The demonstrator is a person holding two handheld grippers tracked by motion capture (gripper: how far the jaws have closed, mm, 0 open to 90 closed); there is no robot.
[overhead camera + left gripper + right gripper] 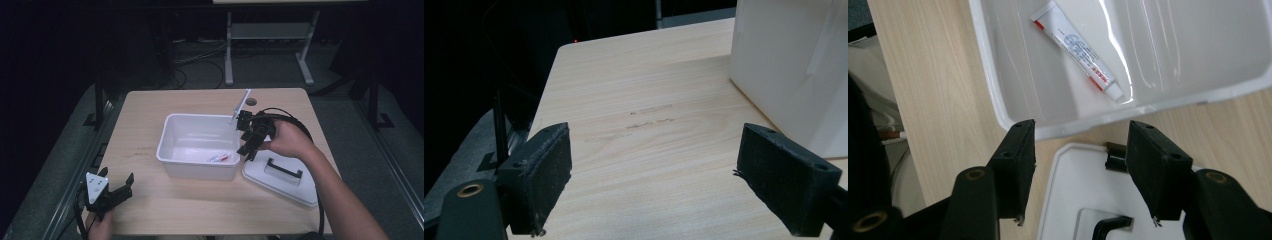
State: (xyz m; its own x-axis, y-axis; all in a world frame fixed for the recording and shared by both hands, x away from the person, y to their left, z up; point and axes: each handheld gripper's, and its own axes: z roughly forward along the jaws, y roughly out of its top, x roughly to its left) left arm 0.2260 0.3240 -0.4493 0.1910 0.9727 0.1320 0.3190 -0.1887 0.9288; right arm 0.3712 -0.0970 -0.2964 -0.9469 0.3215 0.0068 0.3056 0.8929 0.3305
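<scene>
My right fingers stand wide, empty, above the tube in the bin; my left fingers are wide over the bare counter.

The bench has free wood in front of the left hand-held gripper, and nothing lies between its open jaws. To the right of this strip the tall white bin stands as a wall. The inside of the bin is open from above, with one tube lying on its floor near the right wall. The right hand-held gripper hangs over the right rim of the bin, its jaws apart with nothing between. Just beside the bin the white lid with its black handle covers the bench.
</scene>
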